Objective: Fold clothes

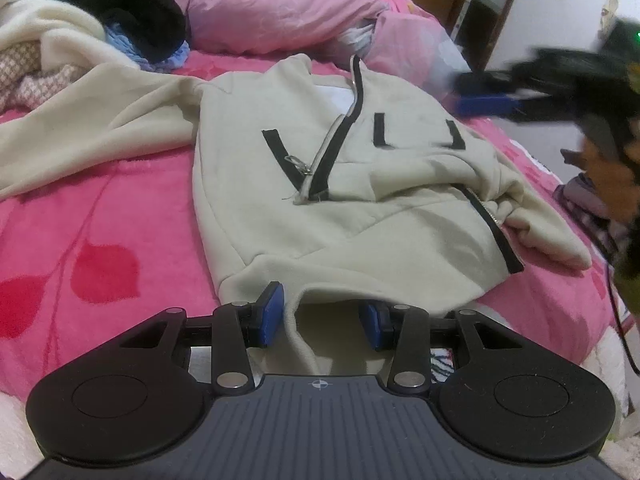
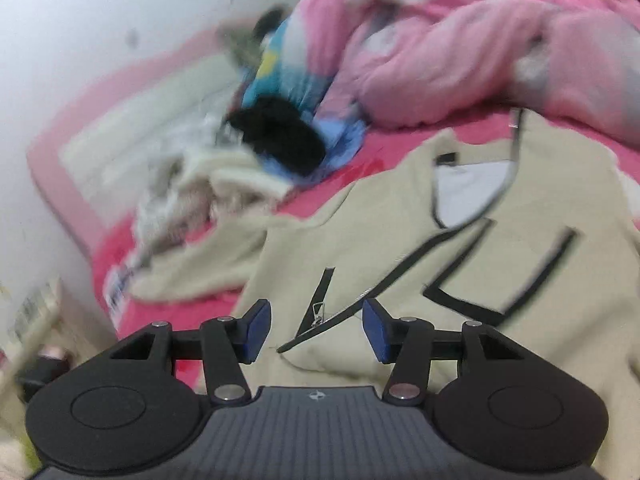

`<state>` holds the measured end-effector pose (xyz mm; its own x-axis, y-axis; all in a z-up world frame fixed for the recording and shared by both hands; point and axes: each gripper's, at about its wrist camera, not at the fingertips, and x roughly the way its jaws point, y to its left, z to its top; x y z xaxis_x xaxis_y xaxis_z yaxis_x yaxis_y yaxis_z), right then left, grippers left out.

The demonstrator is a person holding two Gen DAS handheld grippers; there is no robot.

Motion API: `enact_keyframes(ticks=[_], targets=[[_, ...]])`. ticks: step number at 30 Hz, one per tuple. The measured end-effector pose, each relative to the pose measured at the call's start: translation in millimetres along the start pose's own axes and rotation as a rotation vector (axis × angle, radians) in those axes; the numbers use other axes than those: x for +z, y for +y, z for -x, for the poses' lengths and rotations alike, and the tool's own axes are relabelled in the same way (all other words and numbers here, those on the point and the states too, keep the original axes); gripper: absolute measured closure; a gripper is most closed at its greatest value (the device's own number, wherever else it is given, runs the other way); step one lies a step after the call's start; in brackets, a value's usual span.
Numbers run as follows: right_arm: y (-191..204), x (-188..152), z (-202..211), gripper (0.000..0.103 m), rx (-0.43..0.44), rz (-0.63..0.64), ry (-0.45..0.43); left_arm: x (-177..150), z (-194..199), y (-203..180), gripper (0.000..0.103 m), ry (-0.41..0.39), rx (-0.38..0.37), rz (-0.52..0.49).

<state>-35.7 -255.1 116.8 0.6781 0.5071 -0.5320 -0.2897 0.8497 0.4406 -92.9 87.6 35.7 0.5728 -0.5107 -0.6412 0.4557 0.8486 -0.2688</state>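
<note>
Your left gripper sits half open around the jacket hem without pinching it, your right gripper is open and empty, so next fold the sleeve at the frame's left.

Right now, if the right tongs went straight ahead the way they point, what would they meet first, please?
Probably the cream fleece zip-up jacket, near its black-edged zipper; the right tongs stand open and empty above it, though depth is unclear.

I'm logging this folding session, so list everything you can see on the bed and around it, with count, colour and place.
Jacket: one, beige with black zip trim, flat mid-bed, one sleeve spread out.
Bedsheet: one, pink with red leaf print, under the jacket.
Quilt: one, pink, bunched behind the jacket.
Clothes pile: several, cream, black, blue, far corner.
Left gripper: one, black with blue pads, at the jacket's hem, fabric between its pads.
Right gripper: one, black with blue pads, open above the jacket.
</note>
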Motion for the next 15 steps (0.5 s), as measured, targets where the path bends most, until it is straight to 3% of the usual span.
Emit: enact_keyframes(ticks=[2,5,7,9,11,12,14,15], targets=[[-20,-10,43,0.036,-0.017,-0.094,-0.088,1,-1,0,0.062,0.005,0.001,-0.001],[-59,-32,109,0.023,-0.191,-0.236,-0.219,0,-1,-1,0.062,0.007,0.007,-0.005],[-94,-51,144,0.022,-0.315,-0.372,-0.24,1,-1,-3,0.062,0.01,0.015,-0.008],[-128,-72,159,0.022,-0.401,-0.517,-0.189,2,-2,-5,0.062,0.015,0.025,-0.011],[-154,-94,155,0.024,-0.427,-0.625,-0.111,3,-3,-7,0.062,0.022,0.038,-0.015],[-163,-106,150,0.028,-0.403,-0.663,-0.072,4,-3,-9,0.062,0.025,0.045,-0.019],[-165,-125,141,0.046,-0.265,-0.685,-0.049,5,-3,-12,0.062,0.032,0.062,-0.027],[-159,-127,136,0.051,-0.257,-0.647,-0.043,5,-4,-13,0.062,0.034,0.071,-0.031]])
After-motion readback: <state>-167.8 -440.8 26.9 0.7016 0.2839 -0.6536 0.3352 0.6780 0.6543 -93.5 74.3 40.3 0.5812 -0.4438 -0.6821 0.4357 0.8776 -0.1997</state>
